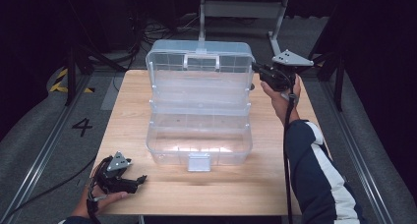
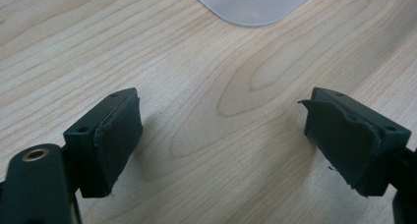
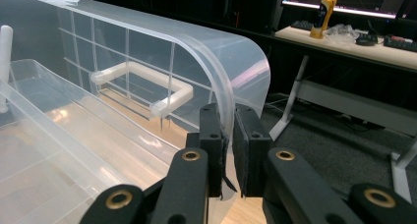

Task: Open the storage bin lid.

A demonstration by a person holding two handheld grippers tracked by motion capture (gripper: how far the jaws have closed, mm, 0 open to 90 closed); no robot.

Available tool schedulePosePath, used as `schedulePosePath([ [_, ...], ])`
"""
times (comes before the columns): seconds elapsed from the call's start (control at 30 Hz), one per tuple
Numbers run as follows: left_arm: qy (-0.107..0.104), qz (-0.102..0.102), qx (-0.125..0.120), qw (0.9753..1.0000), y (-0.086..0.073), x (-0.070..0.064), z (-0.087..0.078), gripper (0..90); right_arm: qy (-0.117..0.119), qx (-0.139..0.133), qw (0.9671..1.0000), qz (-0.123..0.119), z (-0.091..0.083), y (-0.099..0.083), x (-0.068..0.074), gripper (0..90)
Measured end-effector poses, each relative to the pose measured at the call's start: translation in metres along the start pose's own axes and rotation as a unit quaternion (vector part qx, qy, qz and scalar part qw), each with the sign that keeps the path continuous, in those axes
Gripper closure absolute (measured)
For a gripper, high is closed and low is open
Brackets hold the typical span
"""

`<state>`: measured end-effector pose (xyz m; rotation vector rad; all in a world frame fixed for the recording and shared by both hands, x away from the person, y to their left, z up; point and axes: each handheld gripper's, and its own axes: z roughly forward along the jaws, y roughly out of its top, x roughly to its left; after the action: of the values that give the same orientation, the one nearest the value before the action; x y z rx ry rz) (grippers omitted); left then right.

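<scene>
Clear plastic hinged storage box (image 1: 199, 113) sat open mid light wooden surface (image 1: 275, 184); right tool (image 3: 228, 135) clamped on raised lid edge (image 3: 223, 94); left tool (image 2: 221, 140) jaws apart over near-left surface

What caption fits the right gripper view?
Right gripper shut on the edge of the clear plastic box's raised lid.

Right gripper (image 3: 227, 150) jaws pinch the clear lid (image 3: 216, 57) edge.

Clear glossy plastic box (image 1: 199, 101) on a pale, smooth wood-grain table (image 1: 275, 180).
</scene>
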<state>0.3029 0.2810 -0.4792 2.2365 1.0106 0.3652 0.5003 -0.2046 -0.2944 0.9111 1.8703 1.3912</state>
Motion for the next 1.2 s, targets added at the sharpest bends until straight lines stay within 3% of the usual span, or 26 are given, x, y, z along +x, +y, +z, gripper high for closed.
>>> schedulePosePath([
  [0.4, 0.005, 0.003, -0.011, 0.9999, -0.001, 0.002, 0.002, 11.3, -0.004, 0.016, 0.9998, 0.010, 0.012, 0.004, -0.007, 83.8],
  [1.2, 0.002, -0.001, -0.008, 1.0000, 0.002, 0.005, 0.006, 8.3, -0.014, 0.053, 0.9977, 0.041, 0.048, 0.005, -0.024, 82.8],
])
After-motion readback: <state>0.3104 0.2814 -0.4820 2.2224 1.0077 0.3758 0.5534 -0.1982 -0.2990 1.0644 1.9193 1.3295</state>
